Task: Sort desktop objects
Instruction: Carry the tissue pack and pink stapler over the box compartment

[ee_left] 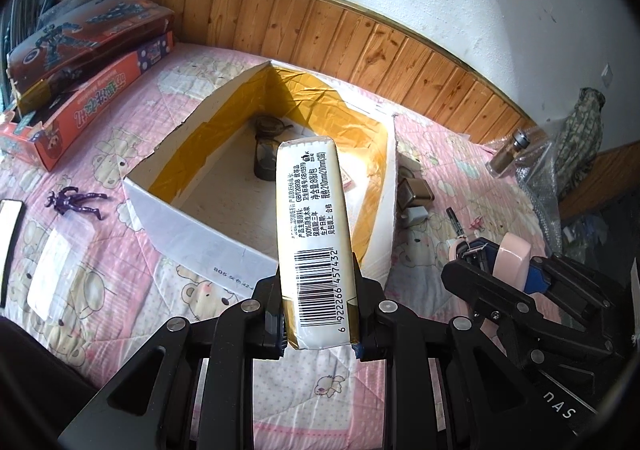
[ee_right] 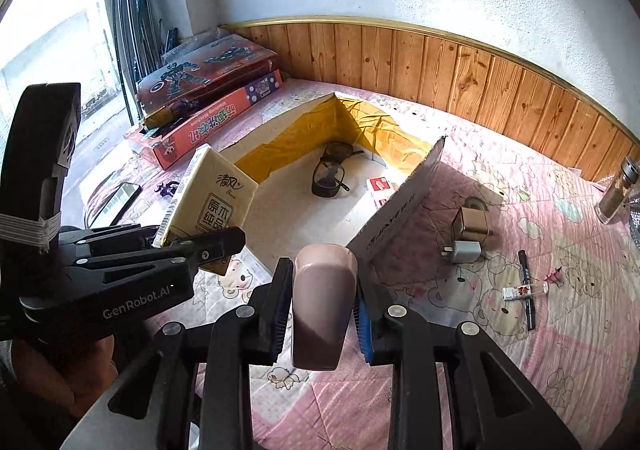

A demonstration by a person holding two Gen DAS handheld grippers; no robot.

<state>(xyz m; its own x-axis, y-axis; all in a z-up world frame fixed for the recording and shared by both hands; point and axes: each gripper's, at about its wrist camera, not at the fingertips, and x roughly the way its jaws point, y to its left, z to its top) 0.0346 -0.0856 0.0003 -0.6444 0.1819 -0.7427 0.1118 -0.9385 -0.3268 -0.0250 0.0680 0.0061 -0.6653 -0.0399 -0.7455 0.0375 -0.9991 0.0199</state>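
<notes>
Left wrist: left gripper clamps barcode end of soft, light cream tissue pack, above near wall of white open cardboard box; right wrist: right gripper clamps smooth pink rounded case before that box, likely slippery.

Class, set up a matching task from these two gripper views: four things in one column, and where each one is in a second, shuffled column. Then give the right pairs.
Things
1. tissue pack
2. pink case
3. glasses
4. purple figure

Places
A. lying inside the open box
B. held in the left gripper
C. lying on the pink quilt, outside the box
D. held in the right gripper

Pairs: 1-B, 2-D, 3-A, 4-C
</notes>
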